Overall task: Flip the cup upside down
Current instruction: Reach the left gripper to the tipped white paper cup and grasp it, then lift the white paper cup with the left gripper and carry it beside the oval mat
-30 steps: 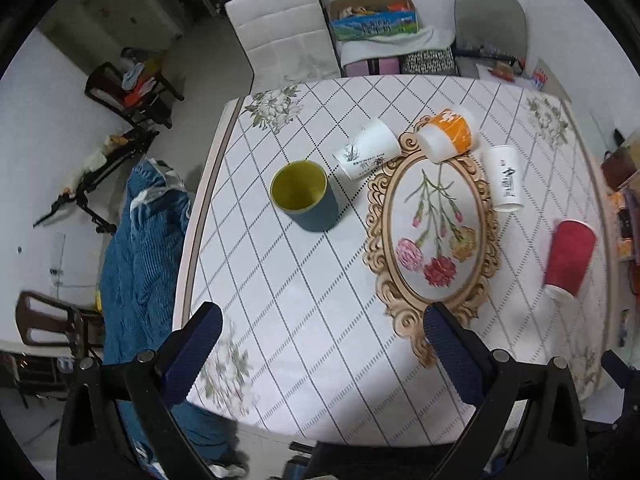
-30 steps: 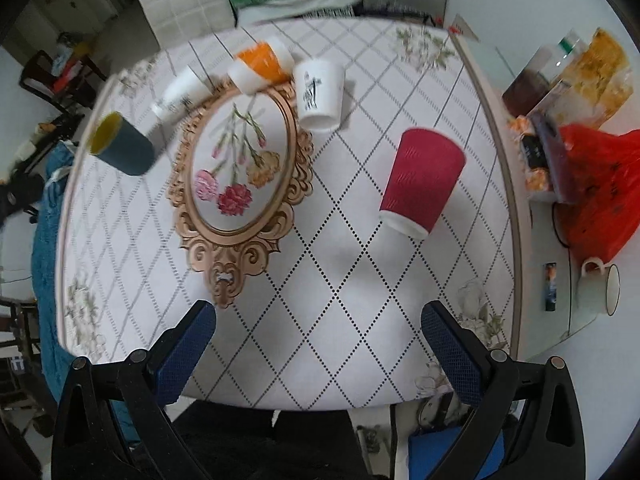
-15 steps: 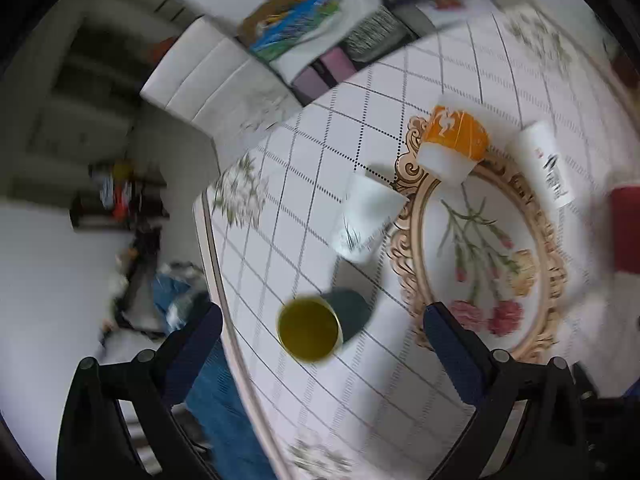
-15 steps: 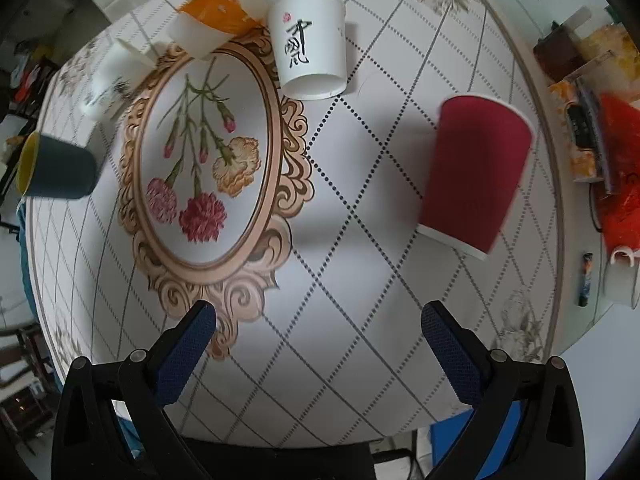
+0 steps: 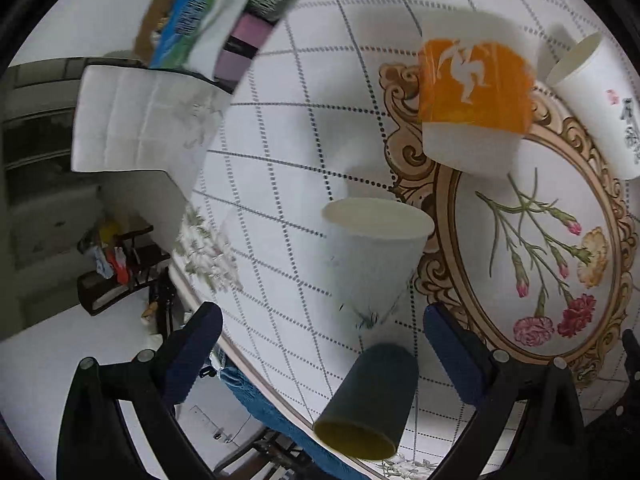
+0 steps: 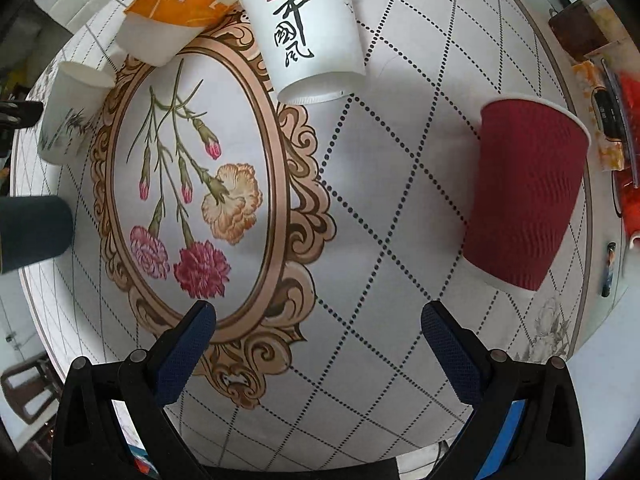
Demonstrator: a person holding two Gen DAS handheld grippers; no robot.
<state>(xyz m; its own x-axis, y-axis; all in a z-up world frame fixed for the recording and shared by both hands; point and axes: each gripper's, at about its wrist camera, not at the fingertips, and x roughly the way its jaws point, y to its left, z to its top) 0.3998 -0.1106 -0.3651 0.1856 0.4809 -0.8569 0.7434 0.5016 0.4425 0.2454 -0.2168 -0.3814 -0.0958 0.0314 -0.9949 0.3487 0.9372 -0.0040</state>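
Several cups stand on a patterned table. In the left wrist view a dark cup with a yellow inside [image 5: 366,402] sits low between my open left gripper's [image 5: 320,340] fingers, with a plain white paper cup [image 5: 374,256] just beyond. An orange-and-white cup [image 5: 472,104] and a white cup with black characters [image 5: 600,100] are farther off. In the right wrist view my right gripper [image 6: 318,334] is open and empty over the table, with a red ribbed cup [image 6: 524,192] ahead on the right and the character cup [image 6: 308,28] ahead.
An oval floral mat with an ornate brown border [image 6: 192,184] covers the table middle. A white chair [image 5: 132,120] and boxes stand past the far edge. Bags and clutter [image 6: 616,92] lie on the right beyond the table edge.
The left gripper has swung and dropped close to the dark and plain white cups, its view rotated. The right gripper has moved forward and lower toward the table; cups look larger.
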